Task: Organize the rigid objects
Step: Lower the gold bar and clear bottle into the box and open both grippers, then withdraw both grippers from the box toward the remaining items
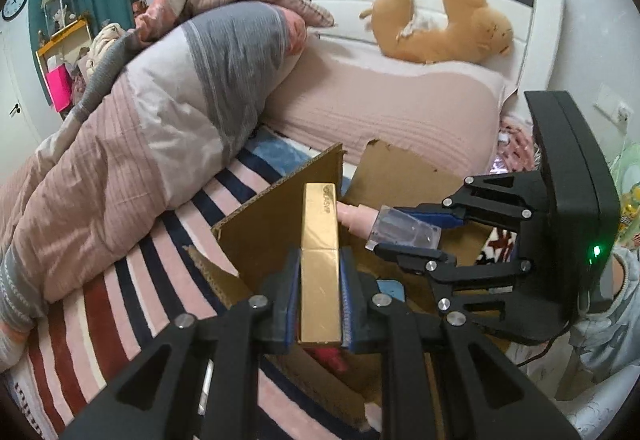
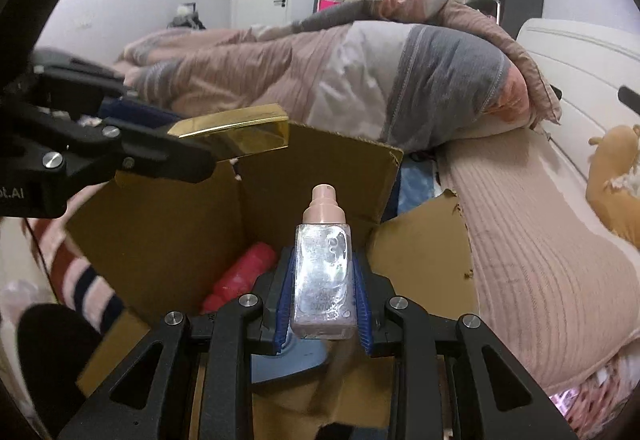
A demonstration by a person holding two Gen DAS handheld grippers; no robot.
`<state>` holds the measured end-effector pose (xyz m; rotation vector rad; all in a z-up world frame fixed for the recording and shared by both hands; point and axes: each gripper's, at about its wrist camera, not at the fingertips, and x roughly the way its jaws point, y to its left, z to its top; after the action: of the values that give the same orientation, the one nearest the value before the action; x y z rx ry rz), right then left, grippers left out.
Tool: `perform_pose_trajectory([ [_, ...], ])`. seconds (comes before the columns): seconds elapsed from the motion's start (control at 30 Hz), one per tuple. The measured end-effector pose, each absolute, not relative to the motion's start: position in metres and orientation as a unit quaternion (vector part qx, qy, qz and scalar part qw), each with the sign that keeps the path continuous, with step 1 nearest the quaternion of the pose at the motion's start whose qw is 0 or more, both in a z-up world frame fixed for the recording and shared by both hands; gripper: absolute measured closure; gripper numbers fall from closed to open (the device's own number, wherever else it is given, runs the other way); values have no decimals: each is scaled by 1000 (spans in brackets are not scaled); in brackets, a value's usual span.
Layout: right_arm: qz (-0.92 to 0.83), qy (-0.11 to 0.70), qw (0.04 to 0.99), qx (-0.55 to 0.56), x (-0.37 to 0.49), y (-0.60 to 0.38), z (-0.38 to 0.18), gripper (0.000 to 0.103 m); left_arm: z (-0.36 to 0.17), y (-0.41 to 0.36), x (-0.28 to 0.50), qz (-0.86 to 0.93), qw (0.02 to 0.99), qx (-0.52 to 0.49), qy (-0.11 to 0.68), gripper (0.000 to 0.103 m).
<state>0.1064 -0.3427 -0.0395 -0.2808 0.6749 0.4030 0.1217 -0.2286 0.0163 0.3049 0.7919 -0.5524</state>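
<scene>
Both your grippers are loaded and over the cardboard box (image 2: 168,232) on the bed (image 1: 132,304).

Your left gripper (image 1: 320,294) has its fingers pinching a gold case (image 1: 320,264), and your right gripper (image 2: 324,296) has its fingers clamped on a clear pump bottle (image 2: 323,272); both items hang above the open box, not yet set down. Inside you can already see a red item (image 2: 240,280) and something pale blue (image 2: 296,360), so part of the sorting looks done. What's left, by my reading: lower and release these two. Whether more items wait outside the box I cannot tell.
</scene>
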Motion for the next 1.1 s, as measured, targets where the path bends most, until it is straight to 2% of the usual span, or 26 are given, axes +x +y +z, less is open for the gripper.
perform_pose_trajectory([
  [0.4, 207, 328, 912, -132, 108, -347, -37, 79, 8, -232, 134, -263, 870, 154, 387, 88],
  [0.53, 203, 327, 913, -136, 104, -346, -34, 73, 13, -227, 131, -265, 873, 147, 383, 86],
  [0.57, 203, 328, 913, -135, 103, -346, -33, 73, 15, -225, 129, -266, 874, 144, 381, 81],
  [0.6, 204, 329, 912, -135, 103, -345, -32, 73, 18, -222, 127, -266, 876, 140, 377, 71],
  [0.7, 211, 334, 909, -135, 100, -341, -28, 72, 30, -207, 117, -267, 887, 120, 359, 50],
  [0.9, 215, 322, 911, -143, 85, -321, -8, 68, 49, -165, 94, -255, 904, 93, 331, 37],
  [1.1, 255, 284, 916, -121, 63, -283, 23, 68, 57, -95, 73, -208, 924, 66, 315, 32],
])
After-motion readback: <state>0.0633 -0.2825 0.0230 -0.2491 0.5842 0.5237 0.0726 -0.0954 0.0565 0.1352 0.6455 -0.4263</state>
